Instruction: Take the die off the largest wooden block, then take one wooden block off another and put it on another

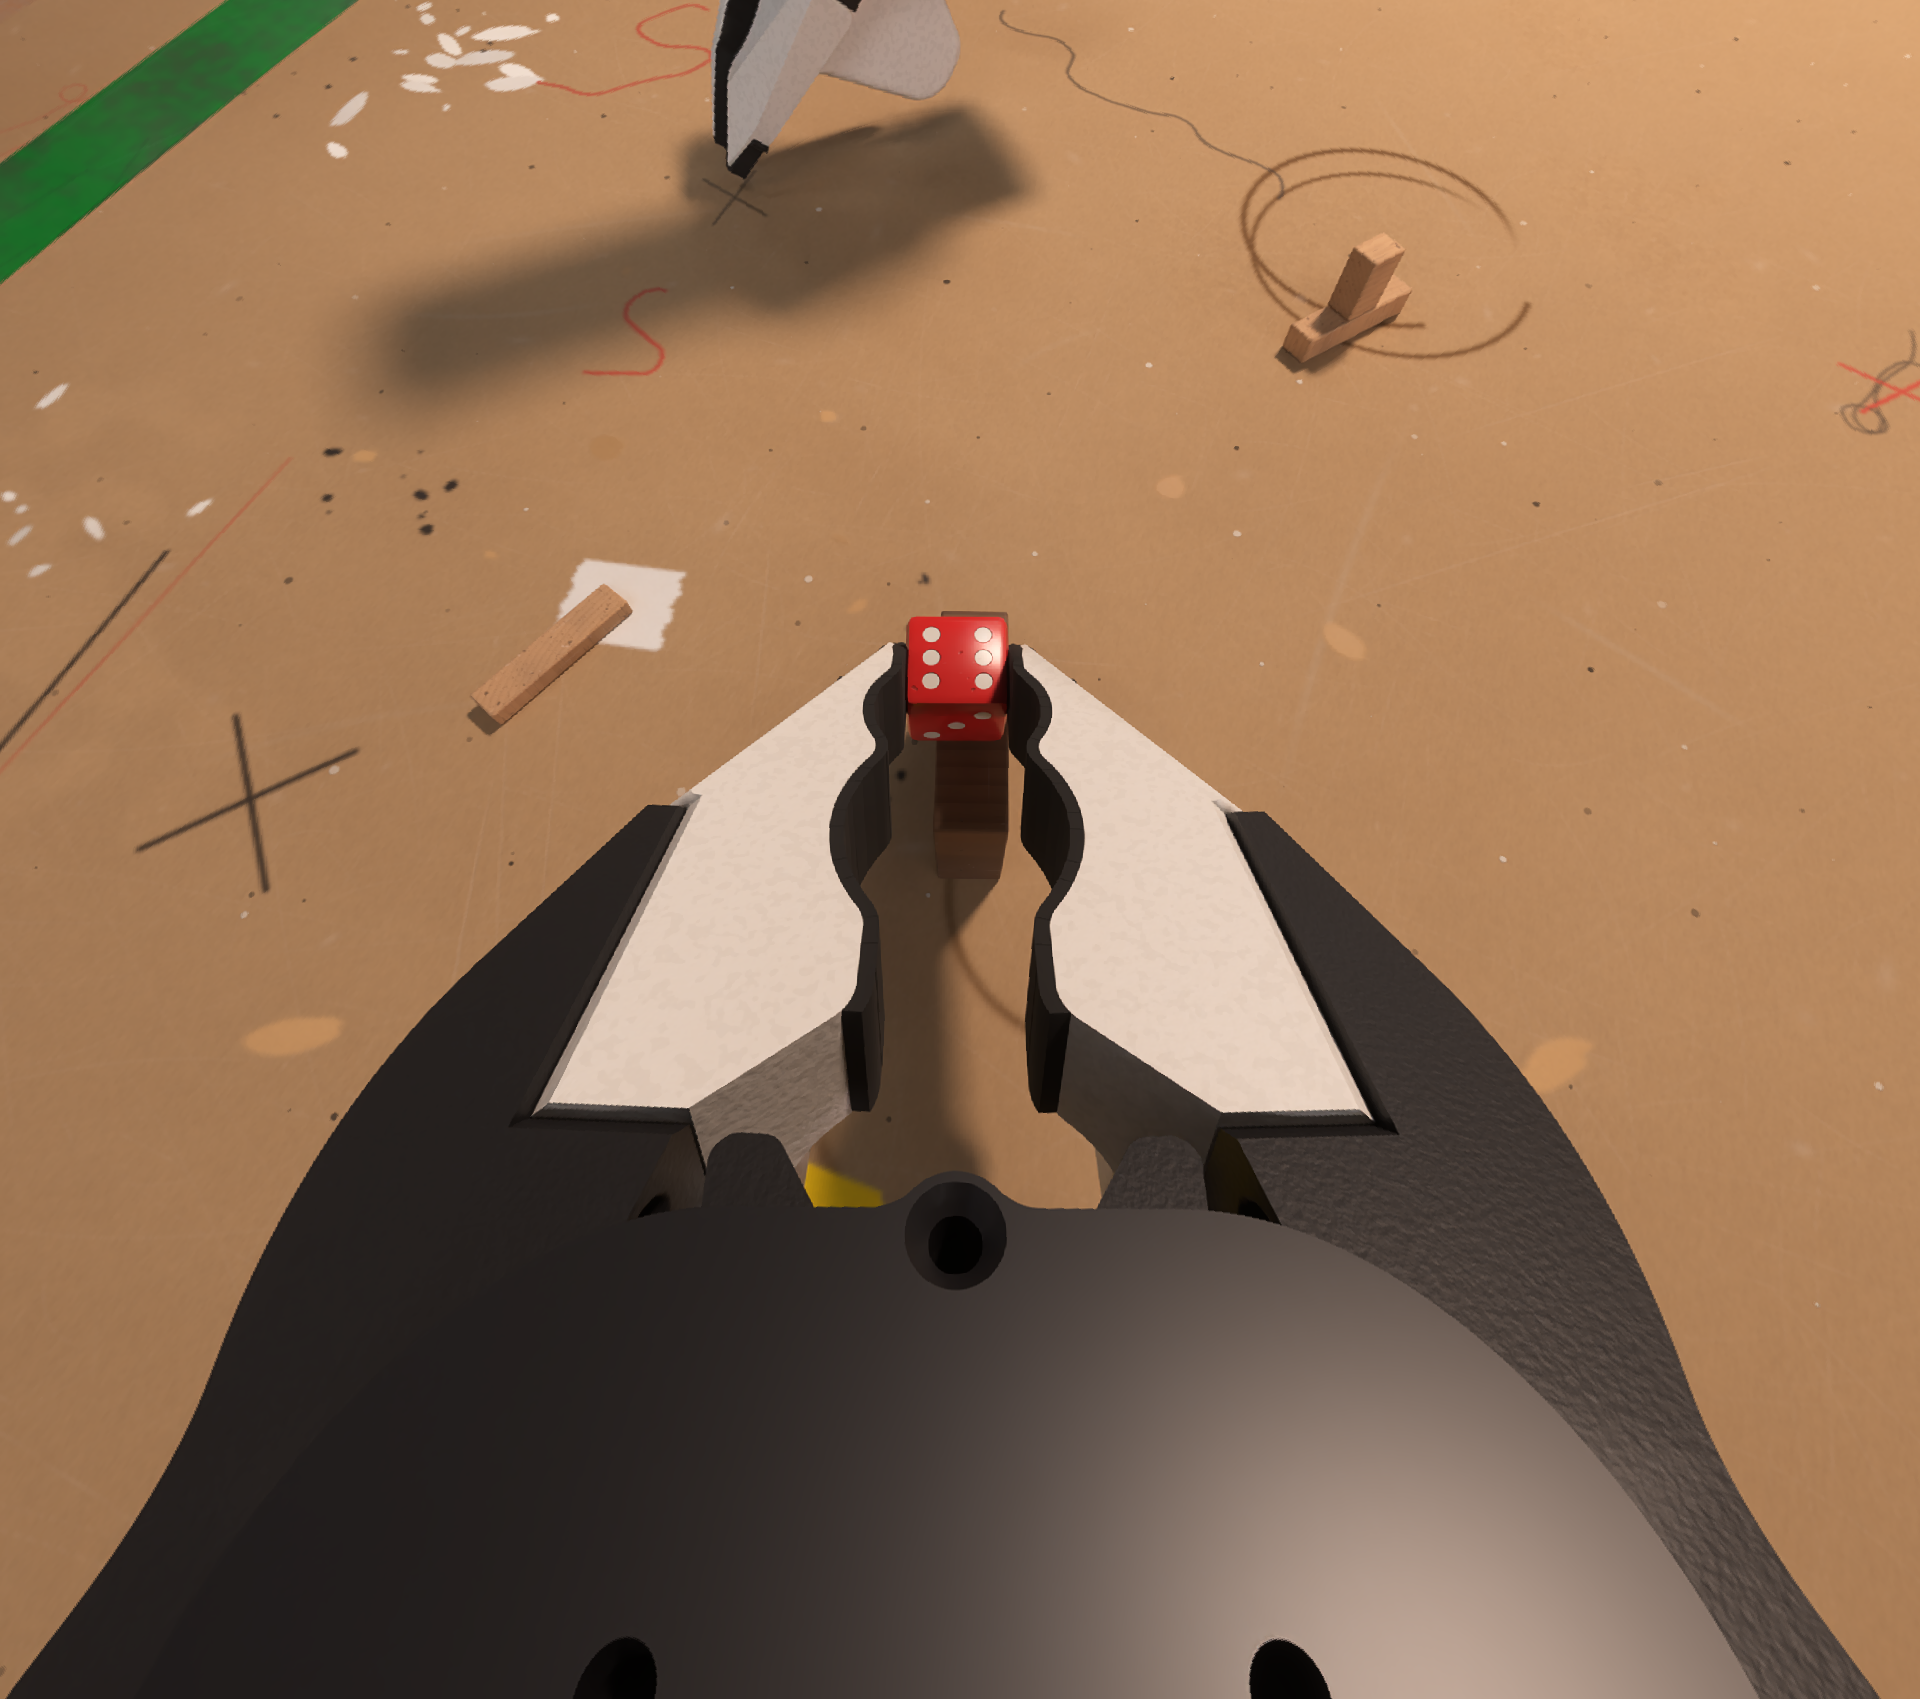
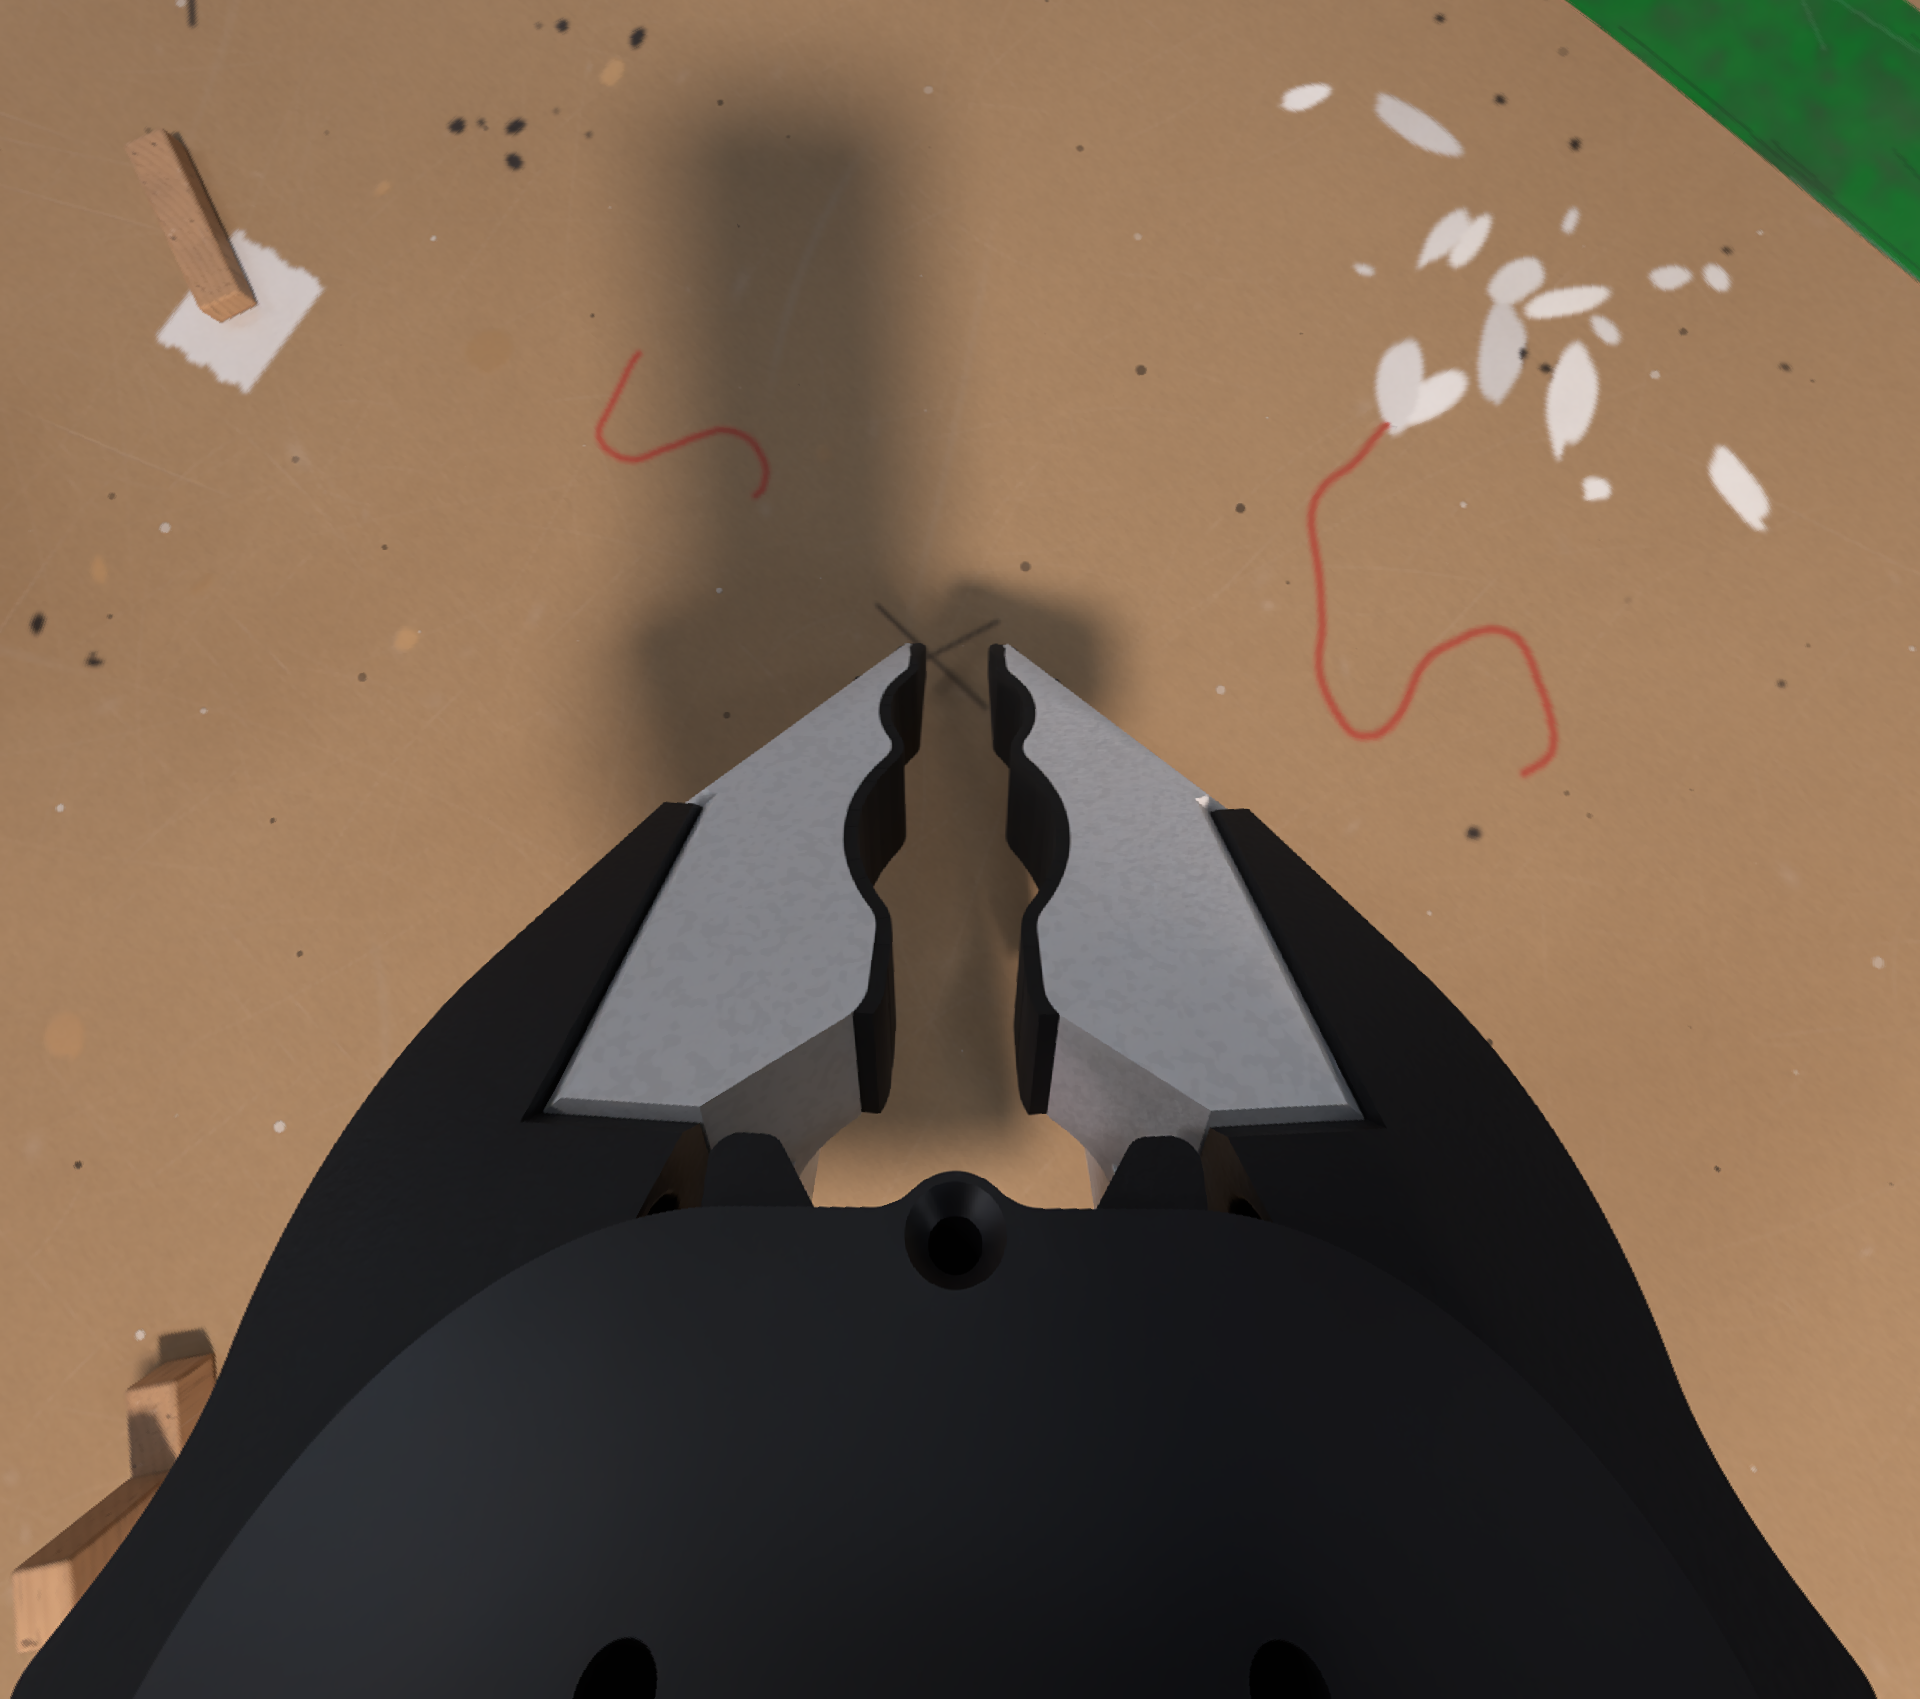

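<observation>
My left gripper (image 1: 954, 662) is shut on the red die (image 1: 956, 662), pinching it at the fingertips. The die is at the top of an upright dark wooden block (image 1: 971, 813) that stands between the fingers; I cannot tell whether they still touch. My right gripper (image 2: 956, 662) is empty, its jaws a narrow gap apart, tips low over a black cross mark on the table. It also shows in the left wrist view (image 1: 743, 158), far ahead. A small wooden block (image 1: 1371, 278) leans on a flat block (image 1: 1340, 330) at the right.
A thin wooden plank (image 1: 551, 655) lies on a white patch to the left; it also shows in the right wrist view (image 2: 192, 226). The two stacked blocks (image 2: 104, 1483) show at the right wrist view's lower left. A green stripe (image 1: 260, 18) runs along the brown table's far side.
</observation>
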